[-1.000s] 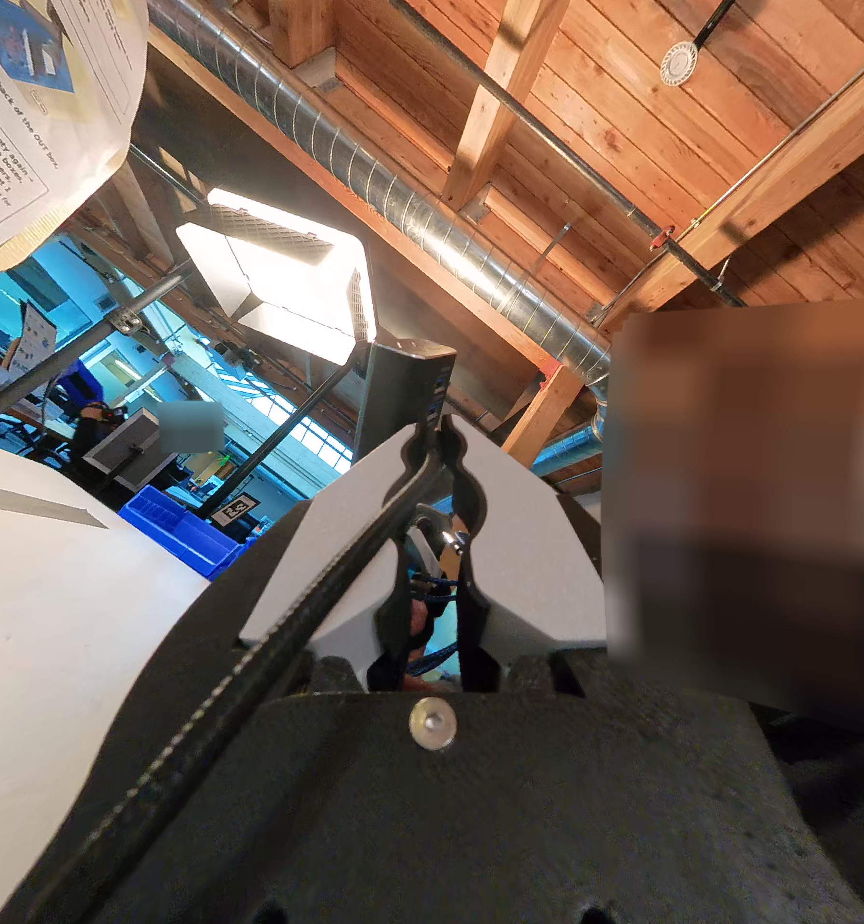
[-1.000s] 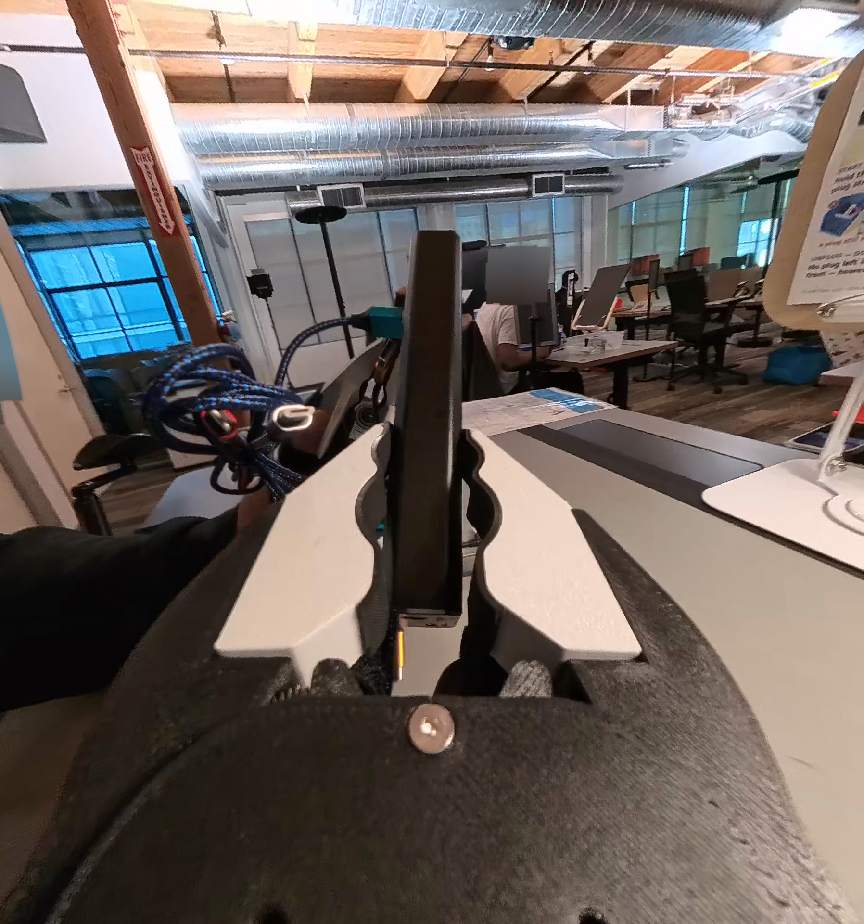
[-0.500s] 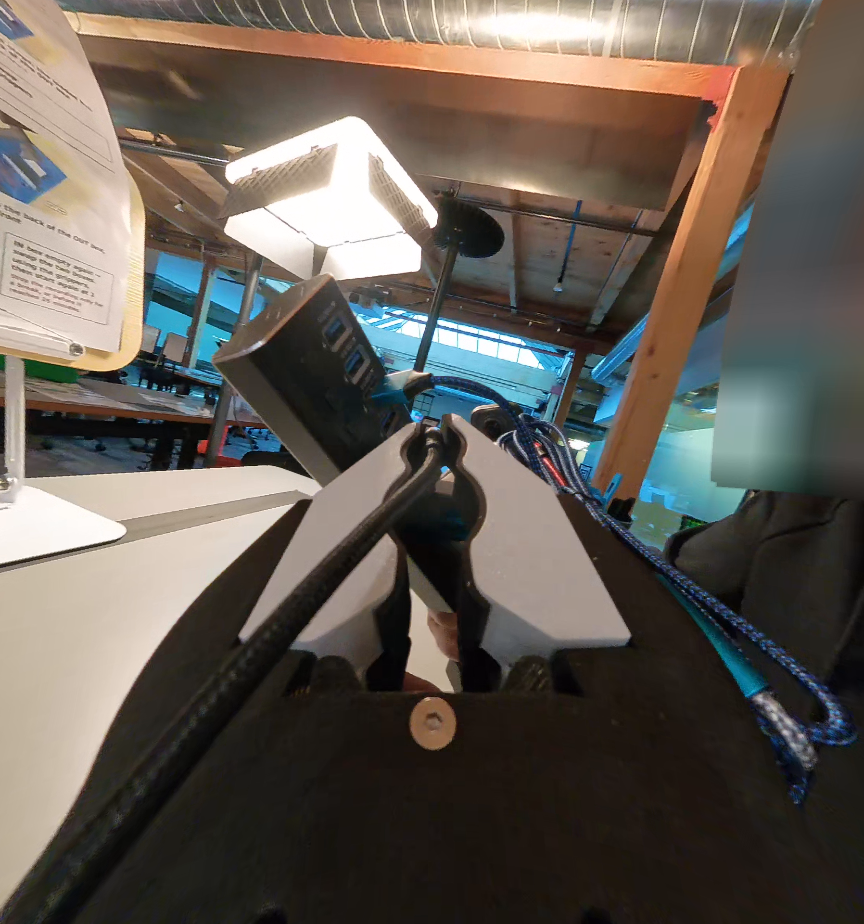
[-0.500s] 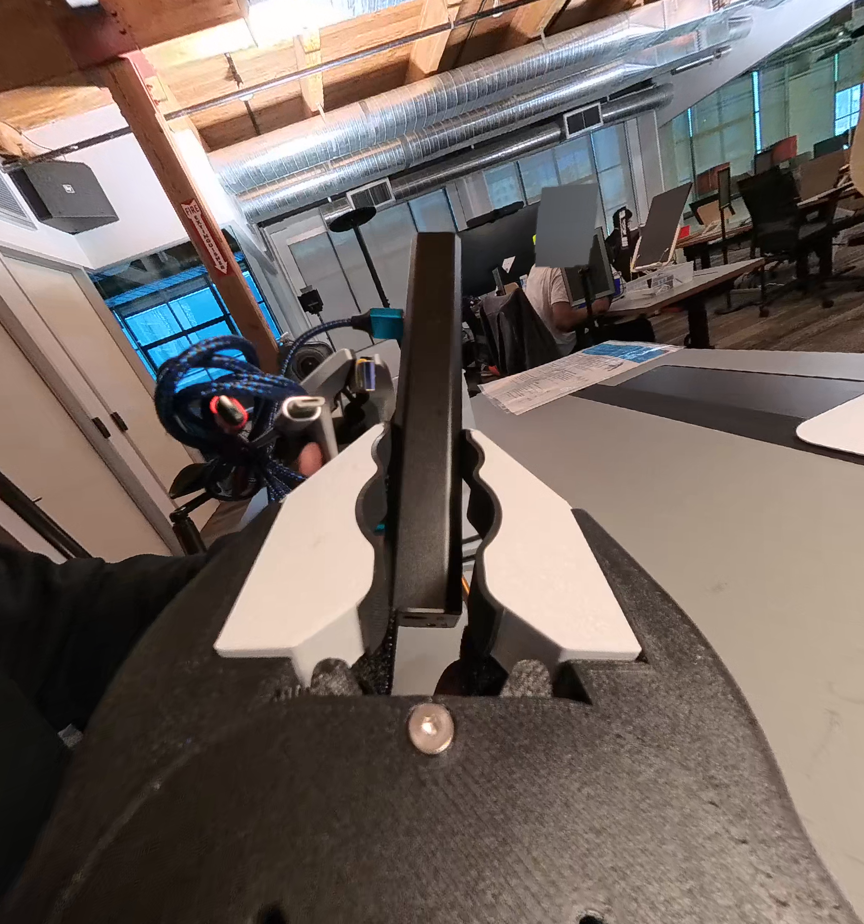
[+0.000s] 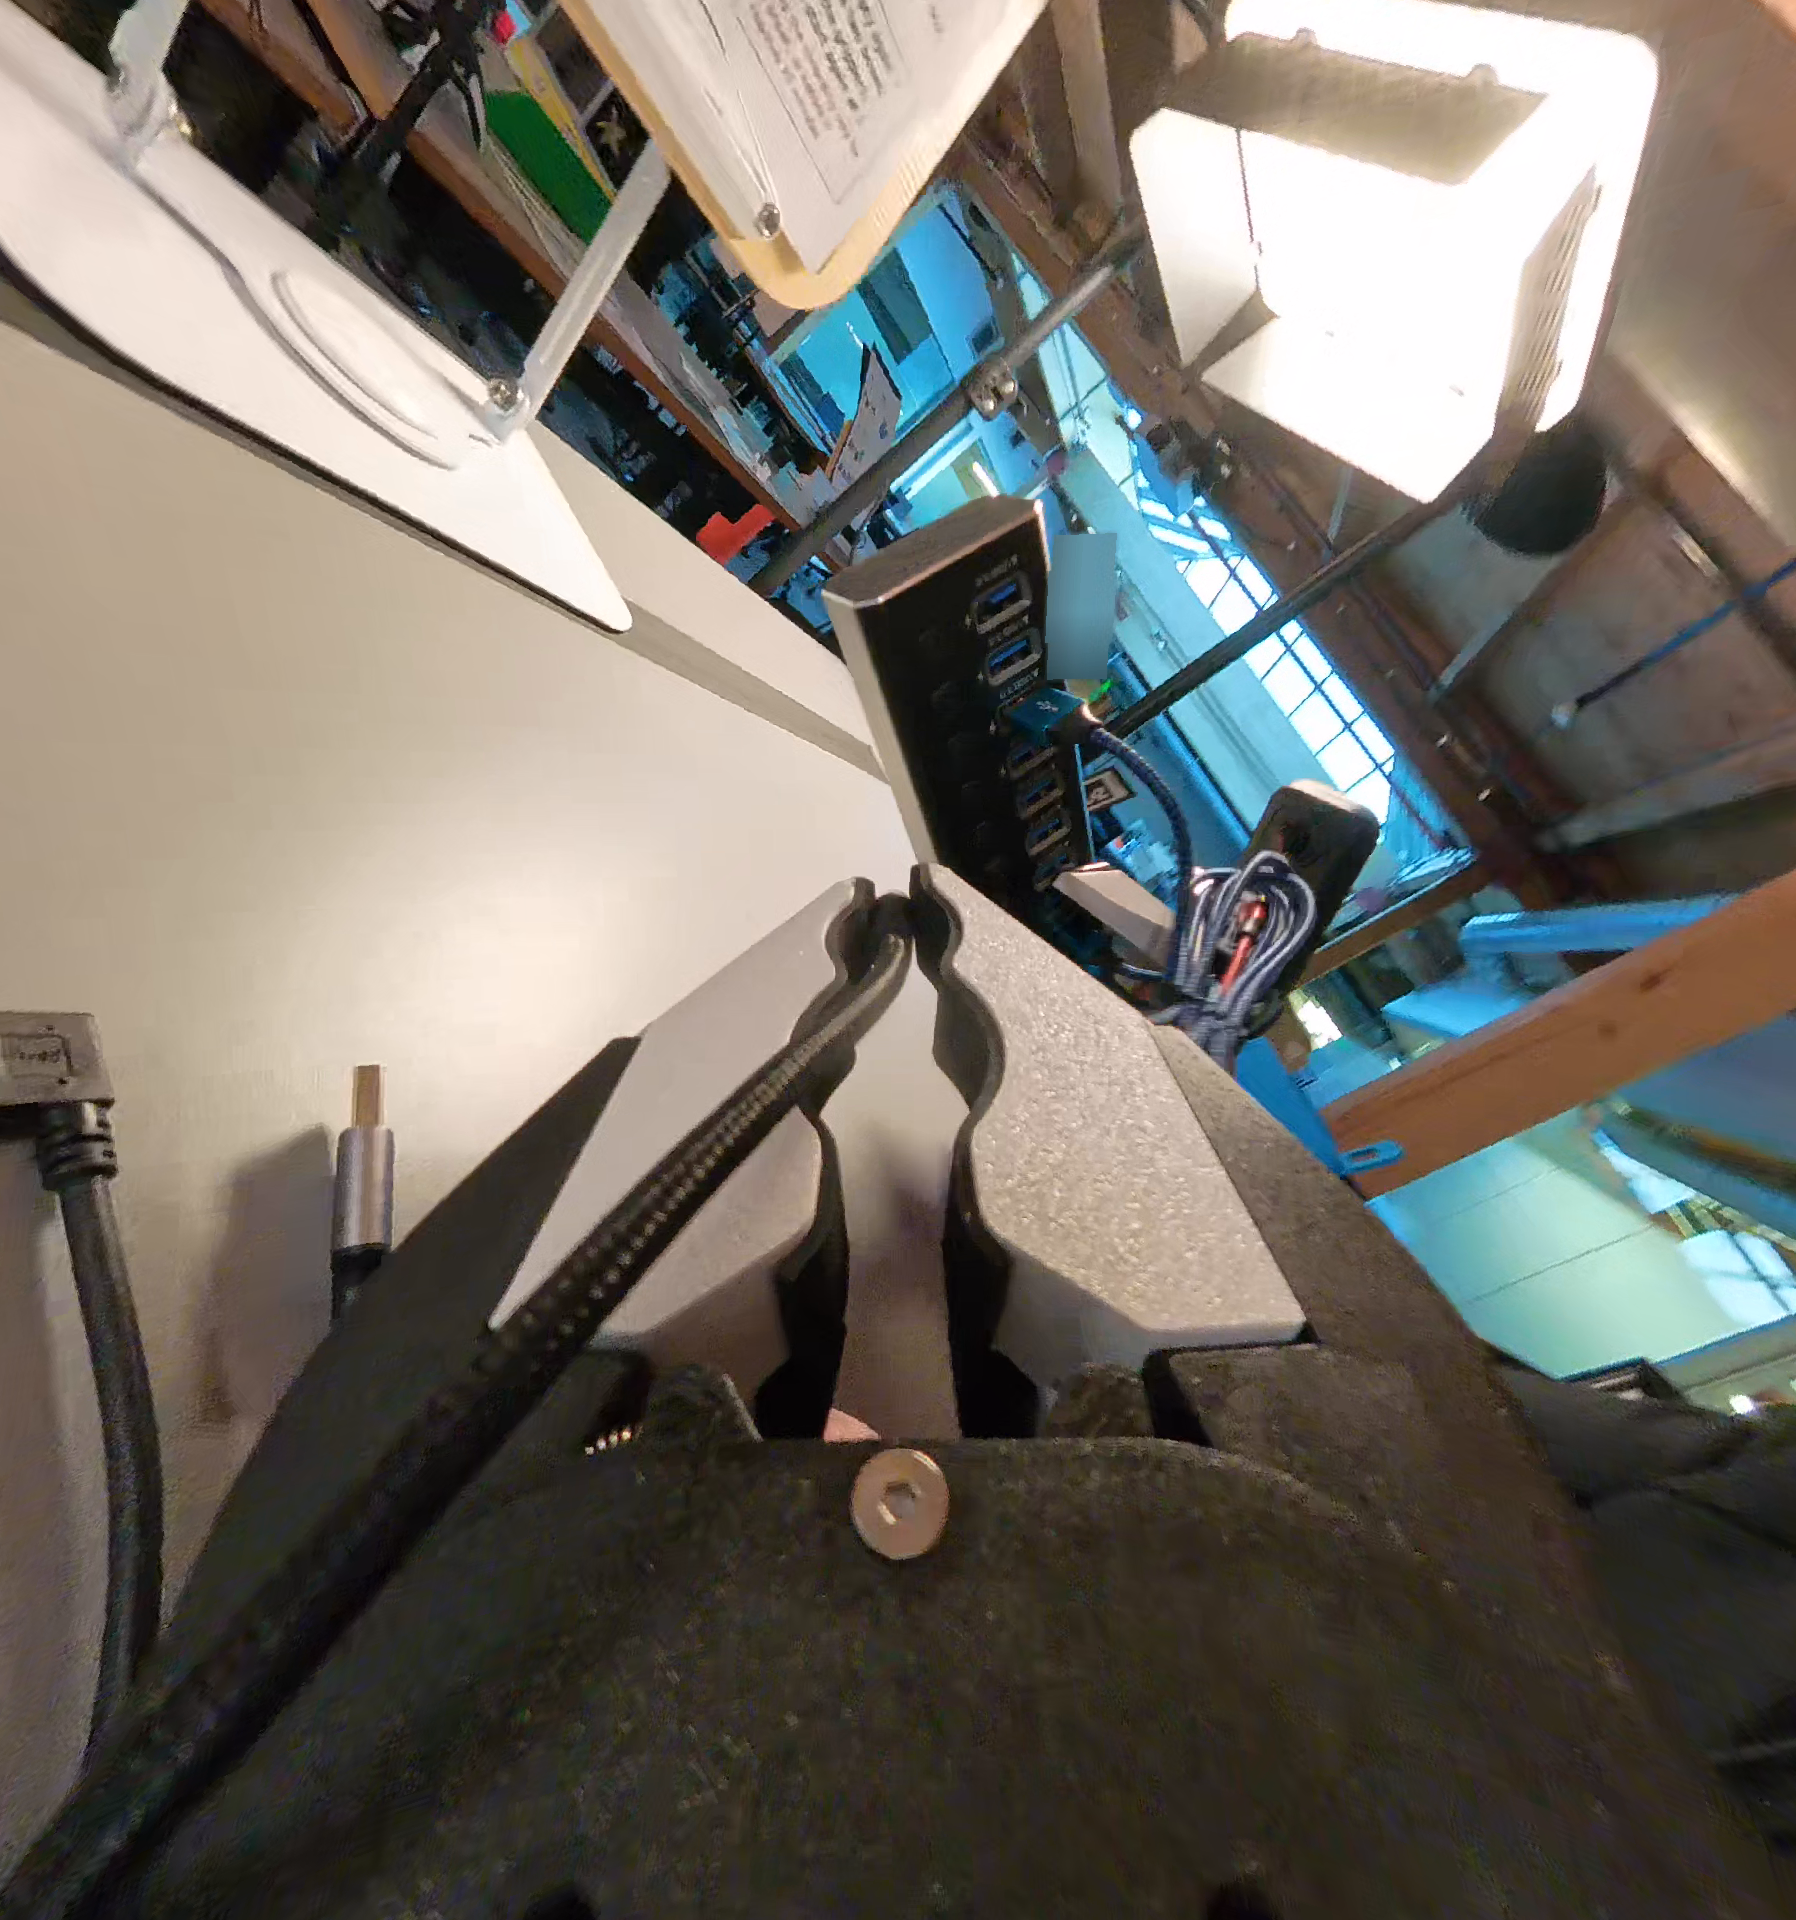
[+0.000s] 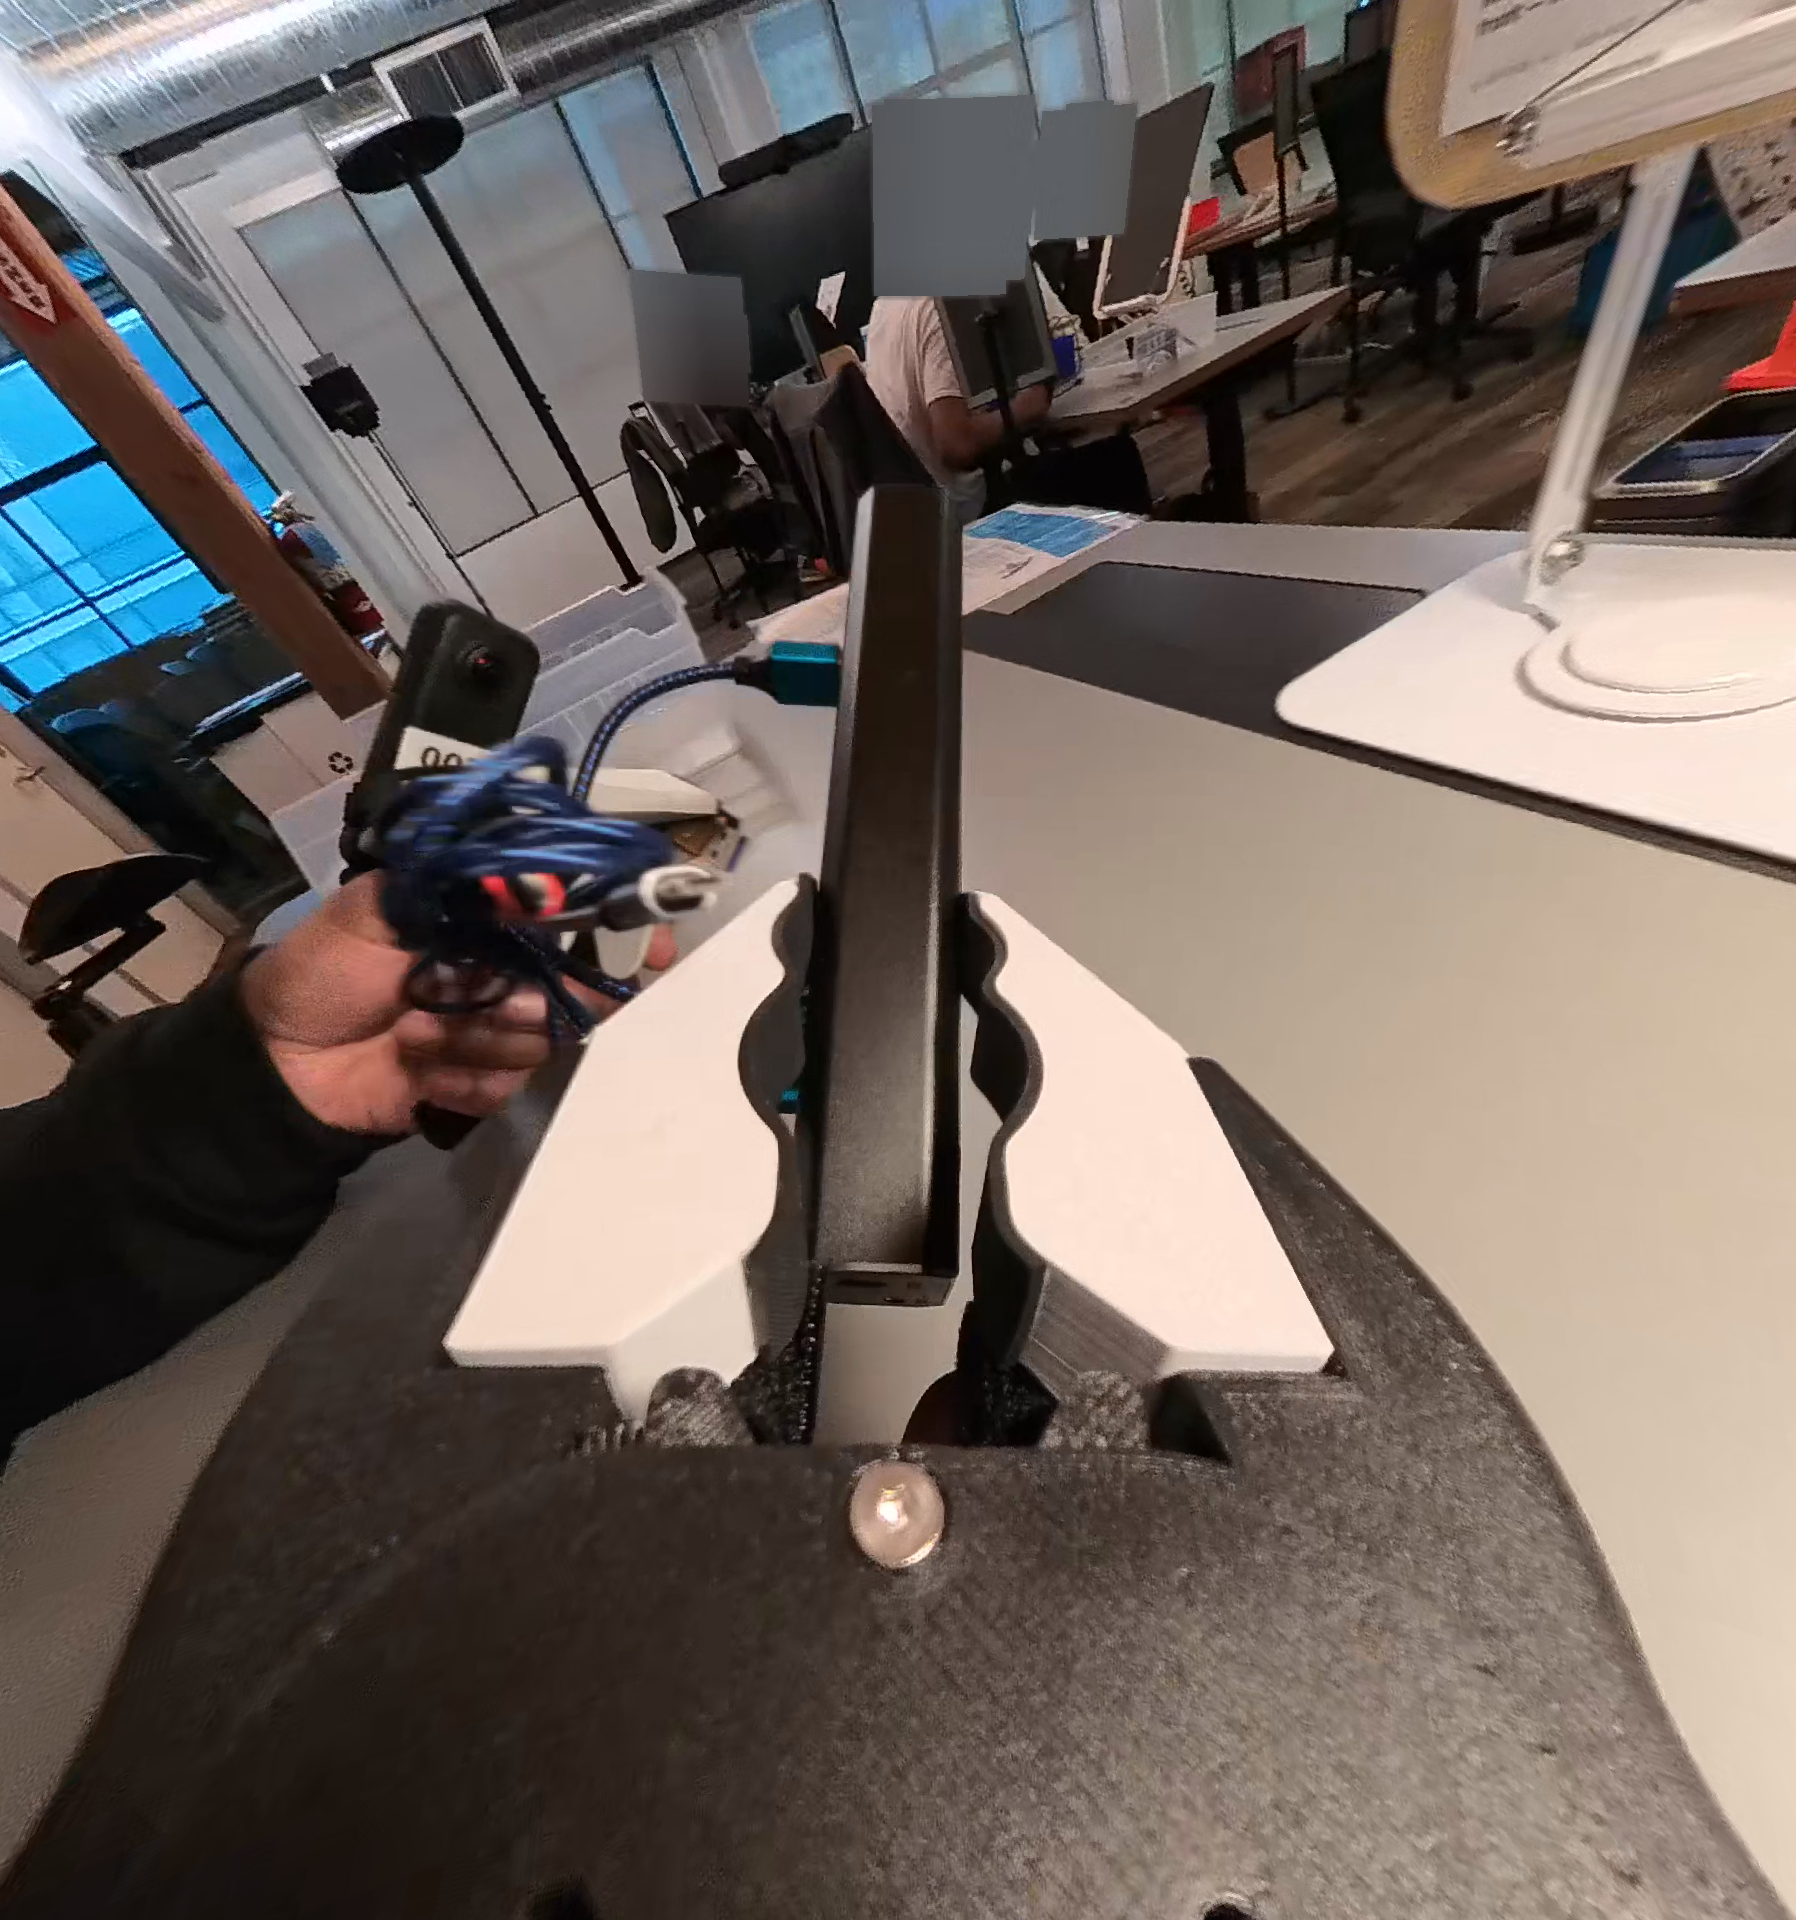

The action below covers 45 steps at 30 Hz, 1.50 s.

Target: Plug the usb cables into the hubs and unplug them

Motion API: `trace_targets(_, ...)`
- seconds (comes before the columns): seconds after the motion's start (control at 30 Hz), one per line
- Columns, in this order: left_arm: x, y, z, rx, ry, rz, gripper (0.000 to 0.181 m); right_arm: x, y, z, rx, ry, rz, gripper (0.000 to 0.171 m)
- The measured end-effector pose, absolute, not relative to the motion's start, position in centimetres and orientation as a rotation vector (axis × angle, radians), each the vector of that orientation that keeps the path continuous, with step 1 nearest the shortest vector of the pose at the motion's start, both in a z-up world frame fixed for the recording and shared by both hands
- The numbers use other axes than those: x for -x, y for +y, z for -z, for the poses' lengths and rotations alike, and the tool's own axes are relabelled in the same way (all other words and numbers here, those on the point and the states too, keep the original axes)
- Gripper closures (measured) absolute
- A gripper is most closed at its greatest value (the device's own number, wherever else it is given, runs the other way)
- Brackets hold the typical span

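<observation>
My right gripper [image 6: 883, 904] is shut on a black USB hub [image 6: 889, 831] and holds it upright above the grey table [image 6: 1341, 1091]. A teal plug [image 6: 806, 673] on a blue braided cable sits in a port on the hub's left side. The cable's coiled bundle [image 6: 499, 862] hangs by a hand in a black sleeve [image 6: 374, 1029]. In the left wrist view the hub [image 5: 925, 727] is just beyond my left gripper [image 5: 894, 904], with the teal plug [image 5: 1045, 717] in a middle port. My left gripper is shut on a black braided cable [image 5: 665, 1195].
A black angled plug [image 5: 16, 1060] and a silver USB plug [image 5: 364, 1143] lie on the table [image 5: 302, 779] at left. A white sign stand base [image 5: 250, 291] [image 6: 1600, 707] stands at the far side. A small black camera [image 6: 447, 686] is behind the bundle. The gap from one gripper's tips to the other's is roughly 10 cm. The silver USB plug [image 5: 364, 1143] is about 10 cm from my left fingertips.
The left view has swung down toward the table, and the loose plugs have come into sight. The right gripper has tipped down and still holds the hub with the teal plug in it.
</observation>
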State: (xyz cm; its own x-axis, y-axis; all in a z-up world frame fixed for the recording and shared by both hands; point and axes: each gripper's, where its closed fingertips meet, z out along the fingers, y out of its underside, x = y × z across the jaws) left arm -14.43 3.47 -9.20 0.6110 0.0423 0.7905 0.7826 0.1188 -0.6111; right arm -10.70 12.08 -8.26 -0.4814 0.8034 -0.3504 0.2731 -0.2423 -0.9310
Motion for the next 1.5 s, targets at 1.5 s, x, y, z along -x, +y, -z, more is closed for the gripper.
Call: trace_targets(1.5,12.5,4.9,8.5,1.657,-0.340,-0.172,0.173,11.3,12.5,15.5,0.895,-1.994,-0.986,0.145)
